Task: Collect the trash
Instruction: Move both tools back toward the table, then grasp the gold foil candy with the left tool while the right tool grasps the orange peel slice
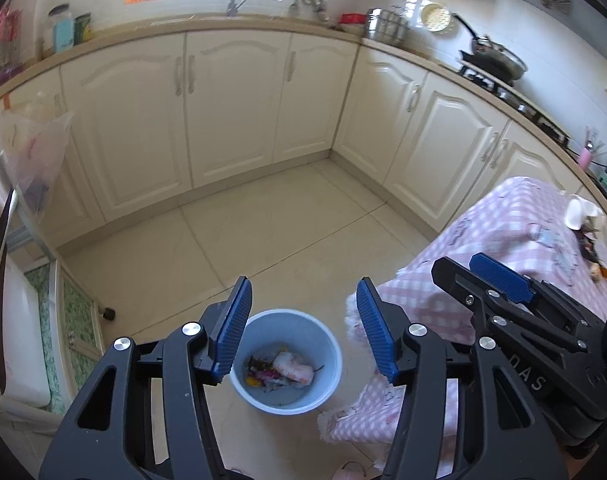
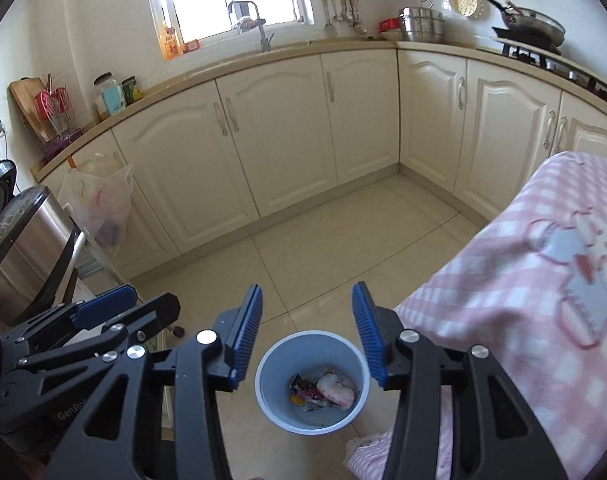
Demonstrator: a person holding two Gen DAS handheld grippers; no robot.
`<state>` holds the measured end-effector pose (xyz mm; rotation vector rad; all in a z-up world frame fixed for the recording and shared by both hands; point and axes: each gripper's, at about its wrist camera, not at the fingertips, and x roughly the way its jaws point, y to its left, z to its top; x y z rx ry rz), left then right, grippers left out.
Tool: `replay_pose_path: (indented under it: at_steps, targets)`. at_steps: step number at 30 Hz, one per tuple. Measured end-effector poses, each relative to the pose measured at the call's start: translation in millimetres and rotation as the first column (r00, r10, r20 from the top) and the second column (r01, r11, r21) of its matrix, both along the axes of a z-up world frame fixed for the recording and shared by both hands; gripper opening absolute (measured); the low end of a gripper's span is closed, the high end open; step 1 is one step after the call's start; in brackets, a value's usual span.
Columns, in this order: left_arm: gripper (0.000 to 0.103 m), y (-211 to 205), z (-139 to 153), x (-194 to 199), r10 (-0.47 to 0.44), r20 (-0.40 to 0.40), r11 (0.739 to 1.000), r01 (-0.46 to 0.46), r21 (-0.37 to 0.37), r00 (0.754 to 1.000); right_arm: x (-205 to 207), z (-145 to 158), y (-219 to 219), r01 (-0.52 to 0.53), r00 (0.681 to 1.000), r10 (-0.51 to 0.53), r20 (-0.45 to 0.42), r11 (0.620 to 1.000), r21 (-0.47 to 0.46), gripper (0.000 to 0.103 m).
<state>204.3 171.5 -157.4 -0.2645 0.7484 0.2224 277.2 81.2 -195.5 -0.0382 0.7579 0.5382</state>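
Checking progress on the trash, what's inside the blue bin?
The blue bin holds a crumpled white-pink wad and colourful wrappers; whatever lies beneath them is hidden.

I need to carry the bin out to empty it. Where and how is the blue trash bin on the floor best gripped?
Grip the blue trash bin by its thin rim, from above, one pad inside the wall and one outside. It stands upright with an open mouth, and no handle shows. The side away from the pink checked cloth looks freest.

Bin [image 2: 267, 396]: smooth pale-blue plastic; tablecloth [image 2: 543, 280]: soft pink checked cloth; floor [image 2: 323, 260]: glossy tile; cabinets [image 2: 283, 120]: satin cream finish.
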Motion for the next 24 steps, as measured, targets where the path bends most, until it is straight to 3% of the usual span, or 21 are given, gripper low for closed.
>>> replay_pose_path:
  at_steps: [7,13,18,24]
  targets:
    - [0.054,-49.1,37.0,1.4,-0.102,0.073,0.995,0.101,0.025,0.992,-15.6,49.2,-62.0,0.097,0.991,-0.1,0.087,0.995,0.036,0.047]
    - [0.055,-113.1,69.0,9.6,-0.233,0.122,0.972,0.228,0.056,0.965,-29.3,86.2,-131.4,0.194,0.968,-0.202,0.153,0.979,0.064,0.048]
    - [0.055,-177.7,81.2,21.5,-0.372,0.129,0.928,0.366,0.073,0.919,-39.8,106.0,-203.1,0.305,0.93,-0.313,0.193,0.95,0.072,0.05]
    - [0.055,-255.8,74.4,37.6,-0.503,0.071,0.863,0.496,0.098,0.861,-41.6,111.6,-296.7,0.452,0.869,-0.457,0.191,0.889,0.069,0.051]
